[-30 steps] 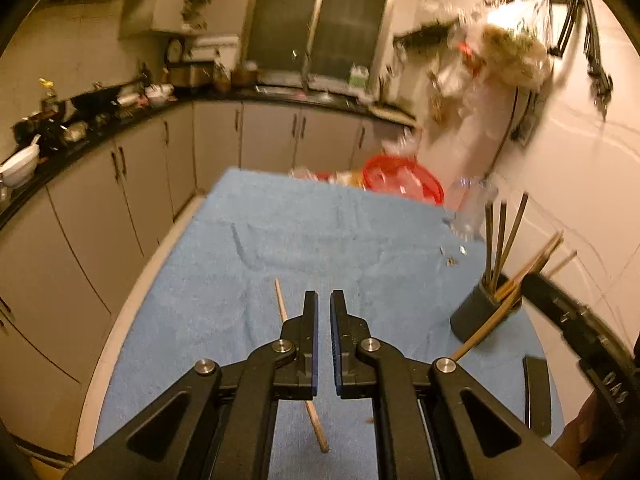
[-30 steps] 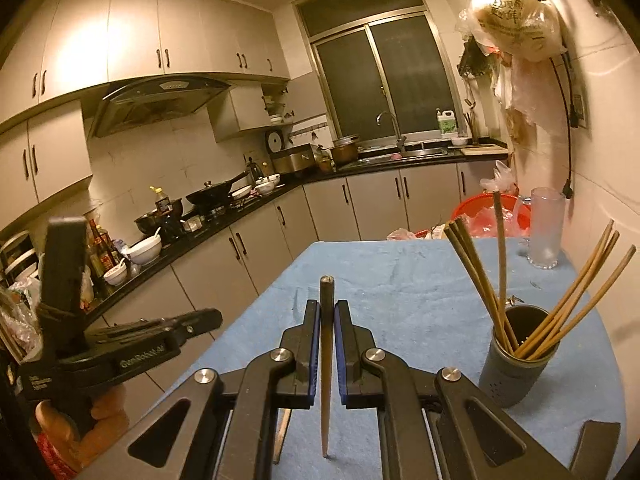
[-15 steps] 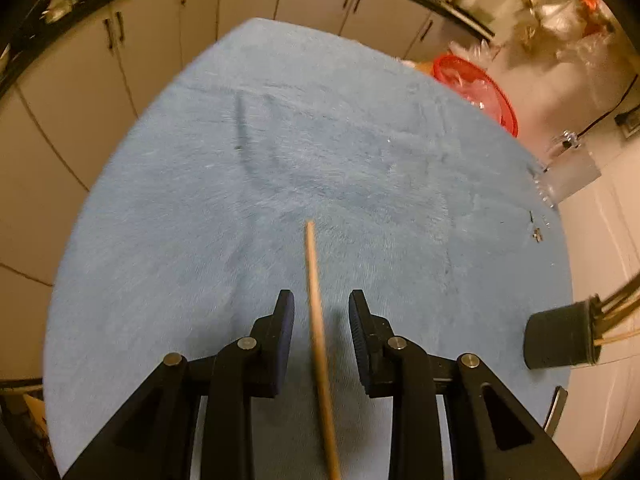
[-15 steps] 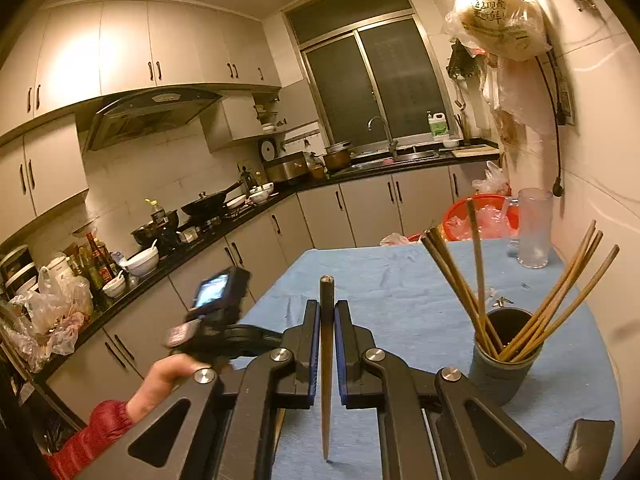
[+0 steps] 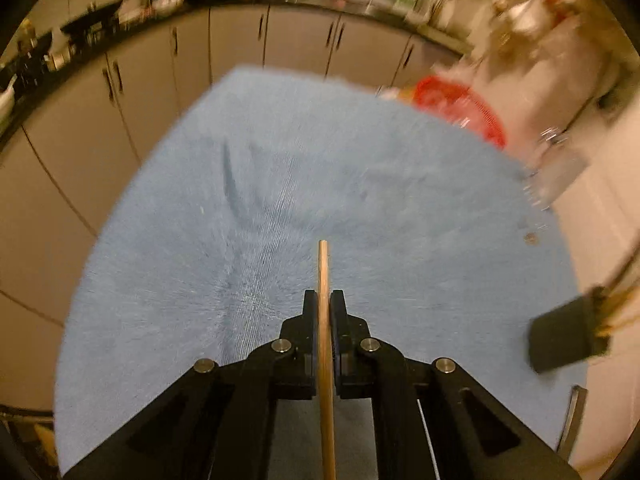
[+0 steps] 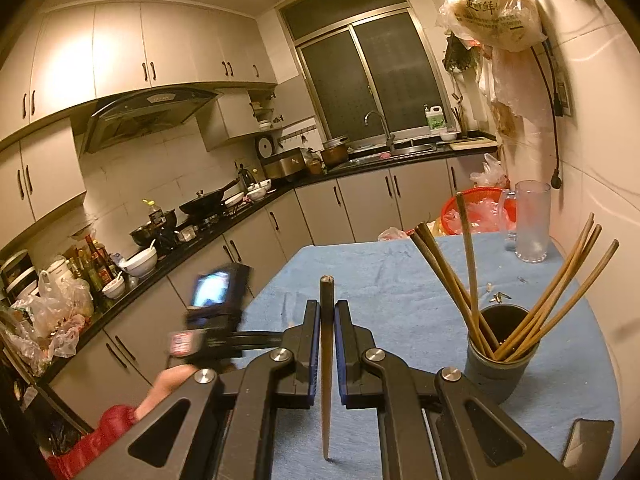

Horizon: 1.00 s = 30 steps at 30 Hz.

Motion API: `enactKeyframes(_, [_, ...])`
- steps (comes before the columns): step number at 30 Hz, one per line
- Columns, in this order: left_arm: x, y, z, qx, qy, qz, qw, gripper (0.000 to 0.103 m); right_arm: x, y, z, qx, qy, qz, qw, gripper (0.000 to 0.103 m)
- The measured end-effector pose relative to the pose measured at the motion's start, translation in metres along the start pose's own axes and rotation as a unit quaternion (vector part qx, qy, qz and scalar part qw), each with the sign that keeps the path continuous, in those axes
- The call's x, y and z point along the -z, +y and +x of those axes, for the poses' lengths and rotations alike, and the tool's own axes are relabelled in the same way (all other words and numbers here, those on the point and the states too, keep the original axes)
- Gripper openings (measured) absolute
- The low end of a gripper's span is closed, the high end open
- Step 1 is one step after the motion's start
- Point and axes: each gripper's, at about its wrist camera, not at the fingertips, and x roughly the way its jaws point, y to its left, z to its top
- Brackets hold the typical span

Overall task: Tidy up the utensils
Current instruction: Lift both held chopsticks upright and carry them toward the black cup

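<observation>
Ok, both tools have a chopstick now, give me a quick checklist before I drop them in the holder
1. Left tool shut on light chopstick: ok.
2. Right tool shut on dark chopstick: ok.
3. Holder upright on blue cloth: ok.
4. Room in the holder among the chopsticks already there: cannot tell.
5. Glass mug clear of the holder: ok.
6. Left view sharp enough to aim: not ok, blurred.

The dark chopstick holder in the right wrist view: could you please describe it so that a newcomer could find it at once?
Start from the table under the blue cloth and go to its right side, near the wall. The chopstick holder stands there, nearer than the clear glass mug. It alone is a dark, round cup with brown chopsticks fanning out of its top.
</observation>
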Motion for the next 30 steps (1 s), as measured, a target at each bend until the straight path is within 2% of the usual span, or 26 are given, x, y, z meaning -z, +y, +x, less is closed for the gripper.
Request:
enactKeyframes(5, [0.006, -0.014, -0.077, 0.032, -0.079, 0.011, 0.9963, 0.006, -0.001, 0.003, -0.006, -0.004, -0.010, -0.002, 1.000, 0.008])
enactKeyframes(9, [0.018, -0.023, -0.118, 0.037, -0.114, 0.029, 0.9924, 0.006, 0.000, 0.007, -0.011, -0.004, -0.016, -0.006, 1.000, 0.008])
enactKeyframes(30, [0.041, -0.036, -0.155, 0.059, -0.132, 0.055, 0.9879, 0.006, 0.003, 0.006, -0.018, 0.012, -0.023, -0.002, 1.000, 0.008])
